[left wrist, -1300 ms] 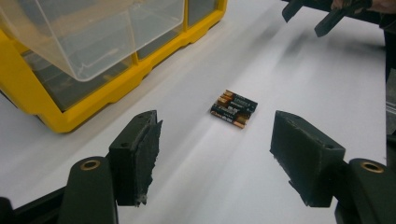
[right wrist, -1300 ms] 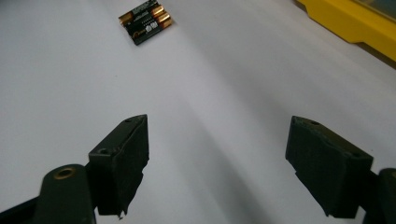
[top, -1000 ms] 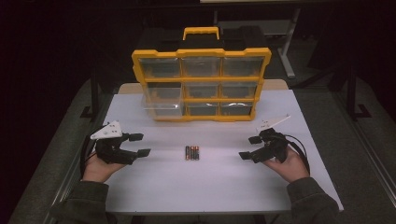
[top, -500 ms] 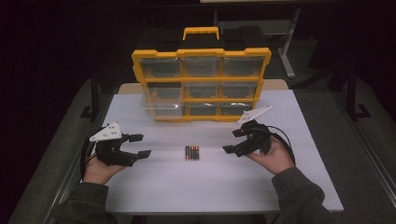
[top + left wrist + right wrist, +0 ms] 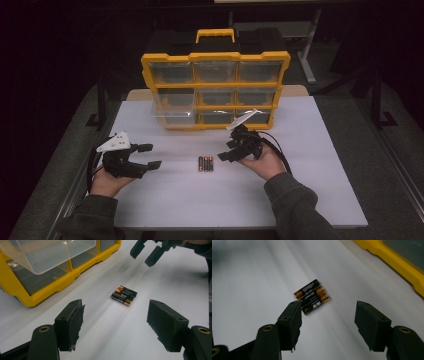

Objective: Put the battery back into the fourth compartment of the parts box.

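Three black-and-copper batteries (image 5: 205,163) lie side by side in the middle of the white table (image 5: 300,190). My right gripper (image 5: 228,151) hovers open just right of them; in the right gripper view the batteries (image 5: 312,297) sit just beyond its left jaw. My left gripper (image 5: 150,156) rests open at the table's left, well apart from the batteries (image 5: 124,295). A yellow organizer case (image 5: 215,90) stands upright behind them, with one clear drawer (image 5: 172,114) pulled out at its lower left. That drawer (image 5: 50,252) looks empty in the left gripper view.
The case's yellow frame (image 5: 397,257) runs close along the far right in the right gripper view. Dark floor and table legs surround the table. Bare white surface spreads in front of the batteries.
My right gripper has moved left and forward from the table's right side to just beside the batteries. The left gripper has stayed in place.
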Motion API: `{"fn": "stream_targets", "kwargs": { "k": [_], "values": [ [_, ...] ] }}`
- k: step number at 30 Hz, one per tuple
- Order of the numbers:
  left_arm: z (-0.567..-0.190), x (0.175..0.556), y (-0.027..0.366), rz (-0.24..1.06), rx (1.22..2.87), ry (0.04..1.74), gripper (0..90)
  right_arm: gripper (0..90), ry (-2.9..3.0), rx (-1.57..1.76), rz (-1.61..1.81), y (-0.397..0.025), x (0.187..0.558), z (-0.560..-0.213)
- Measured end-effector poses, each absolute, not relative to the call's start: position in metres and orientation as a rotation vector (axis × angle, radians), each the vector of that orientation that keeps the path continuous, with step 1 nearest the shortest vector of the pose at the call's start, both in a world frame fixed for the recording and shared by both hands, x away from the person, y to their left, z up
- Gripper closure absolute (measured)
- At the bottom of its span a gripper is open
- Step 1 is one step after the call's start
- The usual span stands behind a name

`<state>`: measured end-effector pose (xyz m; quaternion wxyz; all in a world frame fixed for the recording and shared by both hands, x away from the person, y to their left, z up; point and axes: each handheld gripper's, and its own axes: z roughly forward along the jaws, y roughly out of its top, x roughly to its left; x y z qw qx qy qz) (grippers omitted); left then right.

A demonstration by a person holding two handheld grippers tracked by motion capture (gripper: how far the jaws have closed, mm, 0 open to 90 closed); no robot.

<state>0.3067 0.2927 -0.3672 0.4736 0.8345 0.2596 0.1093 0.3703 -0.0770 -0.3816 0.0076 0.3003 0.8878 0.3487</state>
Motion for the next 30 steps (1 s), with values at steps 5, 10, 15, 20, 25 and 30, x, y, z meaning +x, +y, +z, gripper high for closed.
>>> {"fn": "stream_targets", "kwargs": {
  "k": [5,10,15,20,25,30],
  "values": [
    [-0.369,0.306,0.292,0.278,2.034,0.639,28.7,40.0,2.795,0.938,1.092,-0.066,0.375,-0.391],
    [-0.370,0.304,0.292,0.292,2.054,0.629,28.2,41.6,2.784,0.959,1.068,-0.054,0.377,-0.401],
    [-0.370,0.302,0.290,0.297,2.051,0.637,27.7,44.9,2.790,0.997,1.022,-0.044,0.378,-0.409],
    [-0.371,0.302,0.290,0.291,2.049,0.642,27.1,45.7,2.814,1.019,1.008,-0.035,0.381,-0.419],
    [-0.372,0.303,0.290,0.289,2.056,0.635,26.9,48.1,2.825,1.037,0.985,-0.030,0.382,-0.424],
    [-0.372,0.304,0.291,0.289,2.055,0.632,26.8,51.3,2.848,1.046,0.954,-0.026,0.384,-0.431]
  ]
}}
